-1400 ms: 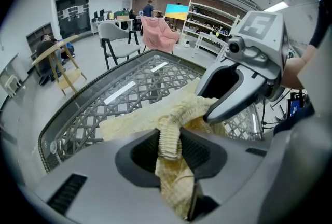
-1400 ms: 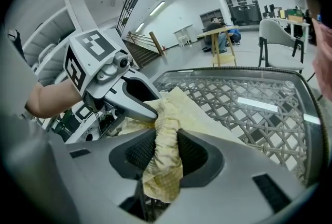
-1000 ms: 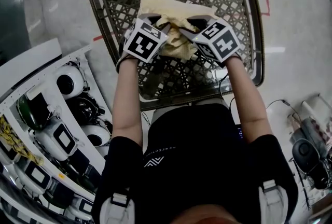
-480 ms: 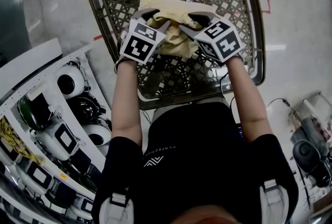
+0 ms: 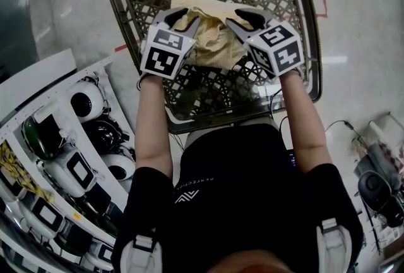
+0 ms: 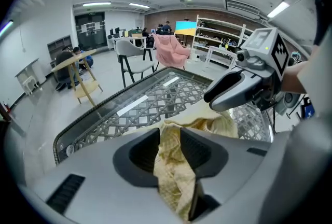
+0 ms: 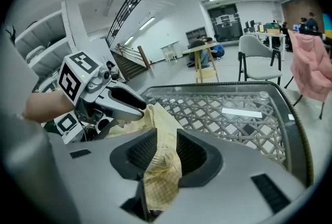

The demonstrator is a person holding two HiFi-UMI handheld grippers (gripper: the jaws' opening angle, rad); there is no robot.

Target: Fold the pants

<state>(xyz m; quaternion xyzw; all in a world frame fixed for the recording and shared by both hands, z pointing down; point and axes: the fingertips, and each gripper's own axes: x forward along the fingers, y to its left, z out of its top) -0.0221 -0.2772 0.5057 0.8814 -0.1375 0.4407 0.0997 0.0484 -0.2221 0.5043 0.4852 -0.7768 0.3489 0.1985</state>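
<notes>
The pants (image 5: 211, 41) are a pale yellow checked cloth, bunched on the lattice table (image 5: 208, 98). My left gripper (image 5: 178, 16) and my right gripper (image 5: 244, 16) each pinch one side of the bunch, which hangs raised between them. In the left gripper view a fold of the pants (image 6: 174, 171) sits between the closing jaws of the left gripper (image 6: 170, 148), and the right gripper (image 6: 236, 91) shows opposite. In the right gripper view the pants (image 7: 161, 166) are pinched in the closing jaws of the right gripper (image 7: 162, 153), facing the left gripper (image 7: 122, 101).
The table's dark rim (image 5: 312, 44) rings the glass-topped lattice. A white rack of devices (image 5: 76, 164) stands at the person's left, cables and gear (image 5: 379, 186) at the right. Beyond the table are a chair with pink cloth (image 6: 171, 49) and a wooden stool (image 6: 83, 83).
Both grippers have risen and drawn apart, and the yellow cloth has come up with them, spread a little wider between the two.
</notes>
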